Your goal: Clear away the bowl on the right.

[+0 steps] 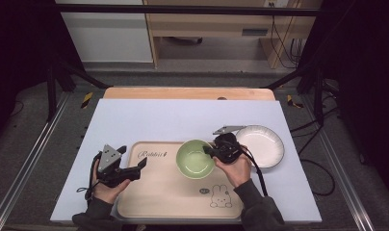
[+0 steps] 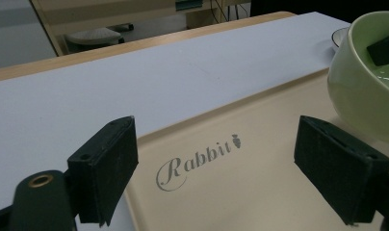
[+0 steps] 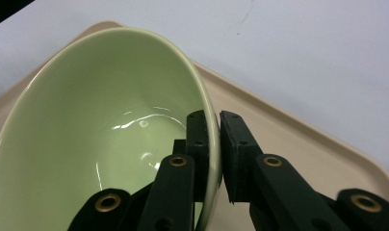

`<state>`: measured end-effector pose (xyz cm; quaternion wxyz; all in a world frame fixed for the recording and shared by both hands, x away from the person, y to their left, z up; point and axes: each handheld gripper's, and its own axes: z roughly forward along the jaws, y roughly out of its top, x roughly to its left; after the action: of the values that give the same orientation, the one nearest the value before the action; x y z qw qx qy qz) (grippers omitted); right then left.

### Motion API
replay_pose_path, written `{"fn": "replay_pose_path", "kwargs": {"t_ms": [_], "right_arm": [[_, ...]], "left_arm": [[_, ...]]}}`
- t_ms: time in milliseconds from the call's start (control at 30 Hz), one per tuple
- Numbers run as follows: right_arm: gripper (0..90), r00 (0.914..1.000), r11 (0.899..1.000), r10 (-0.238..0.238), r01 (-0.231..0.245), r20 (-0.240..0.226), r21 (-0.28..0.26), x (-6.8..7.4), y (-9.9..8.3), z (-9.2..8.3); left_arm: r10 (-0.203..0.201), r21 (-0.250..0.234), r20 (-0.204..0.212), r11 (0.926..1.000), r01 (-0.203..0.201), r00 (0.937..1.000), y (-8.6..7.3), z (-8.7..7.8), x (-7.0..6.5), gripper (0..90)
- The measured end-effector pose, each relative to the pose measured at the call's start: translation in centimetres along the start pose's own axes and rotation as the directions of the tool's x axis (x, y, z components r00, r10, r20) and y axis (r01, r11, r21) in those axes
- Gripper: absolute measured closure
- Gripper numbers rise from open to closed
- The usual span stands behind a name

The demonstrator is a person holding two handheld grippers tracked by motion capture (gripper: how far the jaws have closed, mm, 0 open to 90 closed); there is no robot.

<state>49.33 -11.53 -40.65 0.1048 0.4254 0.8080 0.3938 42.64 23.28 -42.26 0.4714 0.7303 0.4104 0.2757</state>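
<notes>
Landmark = the beige tray [image 1: 159,192] w/ "Rabbit" lettering and a bunny drawing, lying on the pale sheet [image 1: 135,115] that covers the table.

Green bowl [image 1: 195,159] is over the tray's far-right part, near the far edge; can't tell if it rests on the tray or is lifted just off it. In the right gripper view the bowl [image 3: 86,134] shows tilted, inside empty and glossy.

Right gripper [image 1: 208,151] is at the bowl's right rim, hand behind it toward the tray's right edge. Its jaws are pinched nearly together on the bowl's rim, one pad inside the bowl, one outside, both pressing the wall. Right gripper [image 3: 213,139] view shows this plainly.

Left gripper [image 1: 143,164] hangs over the tray's left edge, pointing across the tray toward the bowl, well apart from it. Jaws wide open, nothing between them; the left gripper view has the lettering showing in the gap [image 2: 216,159].

White plate [image 1: 260,143] sits off the tray, just past its far-right corner, on the sheet.
</notes>
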Motion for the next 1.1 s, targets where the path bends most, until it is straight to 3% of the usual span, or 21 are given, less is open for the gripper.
{"fn": "replay_pose_path", "kwargs": {"t_ms": [1100], "right_arm": [[82.8,0.9987,0.999,-0.009,0.011,-0.050,0.040,1.1,-0.4,1.7]], "left_arm": [[-0.001,-0.005,0.005,1.0000,0.001,1.0000,0.0,0.1,-0.1,15.0]]}}
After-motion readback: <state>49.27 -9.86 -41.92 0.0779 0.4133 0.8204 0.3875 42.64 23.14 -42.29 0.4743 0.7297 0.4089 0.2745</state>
